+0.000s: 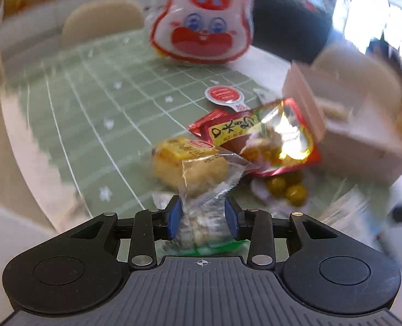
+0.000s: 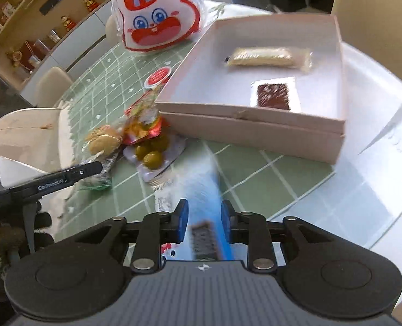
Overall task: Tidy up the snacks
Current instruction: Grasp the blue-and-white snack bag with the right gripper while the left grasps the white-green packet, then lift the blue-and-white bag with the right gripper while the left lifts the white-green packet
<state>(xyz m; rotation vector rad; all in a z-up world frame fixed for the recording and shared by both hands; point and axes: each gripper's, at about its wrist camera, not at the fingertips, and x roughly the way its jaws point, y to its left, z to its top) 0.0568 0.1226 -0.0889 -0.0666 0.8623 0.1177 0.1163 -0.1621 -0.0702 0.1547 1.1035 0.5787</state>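
Your left tool (image 1: 203, 218) is half spread, its blue pads (image 1: 175, 218) on either side of the crinkled clear end of a wrapped yellow cake (image 1: 190, 163); through the blur you cannot tell whether the pads press on the film. Your right tool (image 2: 204, 218) is slightly spread, with a blue-wrapped snack (image 2: 203, 190) lying between its pads, and the motion blur hides whether they pinch it.

Just past the cake lies a red foil packet (image 1: 266, 135), overlapping a clear pack of green olives (image 2: 152, 154) on the green grid mat (image 1: 92, 103) of the white worktop (image 2: 375, 146). In the right view your left tool (image 2: 65, 179) reaches in from the left edge toward this pile.

Farther on, a small red-lidded cup (image 1: 222, 95) sits beside the pink cardboard box (image 2: 255, 125). The open box holds a pale wrapped bar (image 2: 266, 57) toward its far wall and a dark brown square in clear wrap (image 2: 273, 95) nearer you.

Beyond it stands a red-and-white rabbit-face bag (image 2: 154, 19), with beige chairs (image 1: 103, 19) around the worktop.
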